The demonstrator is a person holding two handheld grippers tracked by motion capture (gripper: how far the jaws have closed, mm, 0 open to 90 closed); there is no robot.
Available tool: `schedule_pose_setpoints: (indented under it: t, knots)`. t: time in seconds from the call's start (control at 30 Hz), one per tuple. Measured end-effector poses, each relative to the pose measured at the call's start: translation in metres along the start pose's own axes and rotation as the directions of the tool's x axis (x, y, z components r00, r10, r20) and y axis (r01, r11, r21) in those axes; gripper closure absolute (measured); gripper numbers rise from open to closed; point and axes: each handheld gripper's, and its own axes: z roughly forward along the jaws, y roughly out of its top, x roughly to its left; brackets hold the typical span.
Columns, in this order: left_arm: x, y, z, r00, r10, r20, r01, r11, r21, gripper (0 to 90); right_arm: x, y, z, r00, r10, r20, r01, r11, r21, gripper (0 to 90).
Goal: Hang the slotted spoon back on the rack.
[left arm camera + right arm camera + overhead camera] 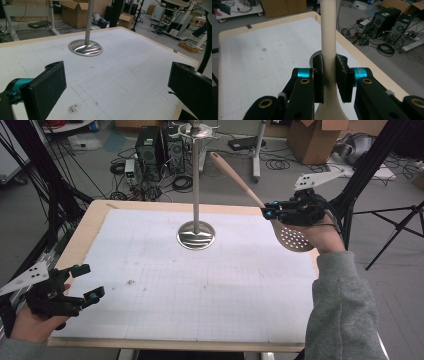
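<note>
The left gripper (82, 282) sits low at the table's (150, 320) near left corner, its jaws spread wide with nothing between them, the hand (35, 322) gripping it from behind. The right gripper (268, 210) is raised above the far right edge, jaws clamped tight, held by a grey-sleeved forearm (340, 310) reaching forward.

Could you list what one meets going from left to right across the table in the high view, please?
Left gripper, open over the table's near left corner → metal stand → right gripper, shut on the wooden slotted spatula.
</note>
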Motion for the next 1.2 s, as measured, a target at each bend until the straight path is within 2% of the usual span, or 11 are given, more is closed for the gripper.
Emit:
schedule_pose_setpoints:
  t: [0.2, 0.33, 0.47, 0.7, 0.9, 1.1, 1.2]
  knots:
    - [0.001, -0.001, 0.001, 1.0000, -0.004, 0.002, 0.004, 1.0000, 0.001, 2.0, -0.007, 0.003, -0.006, 0.9998, 0.020, 0.010, -0.020, 0.999, -0.031, 77.9]
    - [0.002, -0.002, 0.001, 1.0000, -0.006, 0.002, 0.006, 1.0000, 0.001, 2.0, -0.011, 0.006, -0.008, 0.9995, 0.027, 0.019, -0.027, 0.999, -0.026, 77.9]
    - [0.002, -0.001, 0.000, 1.0000, -0.003, 0.005, 0.003, 1.0000, 0.000, 2.0, -0.015, 0.010, -0.009, 0.9983, 0.058, 0.002, -0.058, 0.998, -0.039, 77.9]
    - [0.000, 0.000, 0.000, 0.9998, 0.012, 0.017, -0.012, 0.9999, -0.003, 2.0, -0.024, 0.013, -0.006, 0.9970, 0.078, -0.007, -0.078, 0.996, -0.036, 77.9]
    - [0.001, -0.001, -0.002, 0.9999, 0.008, 0.015, -0.008, 1.0000, -0.004, 2.0, -0.029, 0.013, 0.000, 0.9959, 0.090, -0.008, -0.090, 0.995, -0.031, 77.9]
    - [0.002, -0.002, -0.002, 0.9999, 0.005, 0.012, -0.005, 1.0000, 0.003, 2.0, -0.030, 0.013, 0.001, 0.9941, 0.104, -0.029, -0.106, 0.993, -0.044, 77.9]
    - [0.001, -0.002, -0.002, 0.9998, 0.003, 0.018, -0.003, 1.0000, 0.001, 2.0, -0.032, 0.013, 0.003, 0.9940, 0.107, -0.022, -0.108, 0.993, -0.042, 77.9]
